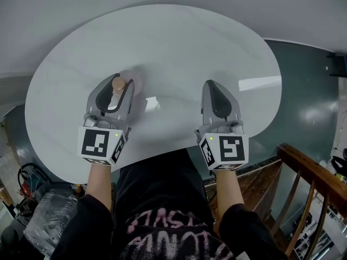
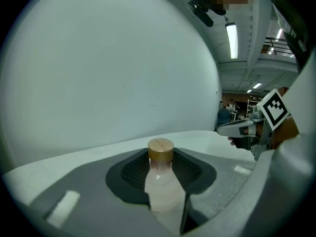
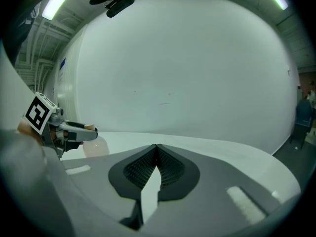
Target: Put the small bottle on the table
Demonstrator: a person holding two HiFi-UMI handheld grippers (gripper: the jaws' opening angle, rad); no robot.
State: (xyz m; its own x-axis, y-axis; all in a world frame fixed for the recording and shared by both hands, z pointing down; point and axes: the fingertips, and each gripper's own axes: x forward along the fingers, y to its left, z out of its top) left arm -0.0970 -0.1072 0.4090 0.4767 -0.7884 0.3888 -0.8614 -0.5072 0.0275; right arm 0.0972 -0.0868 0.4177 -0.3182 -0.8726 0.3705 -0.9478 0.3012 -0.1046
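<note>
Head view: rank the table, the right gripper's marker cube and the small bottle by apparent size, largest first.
1. table
2. marker cube on the right gripper, nearer the camera
3. small bottle, partly hidden within the left gripper's jaws

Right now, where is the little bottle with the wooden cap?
In the head view the small bottle sits clamped between the jaws of the left hand-held gripper, over the left half of the white table.
</note>
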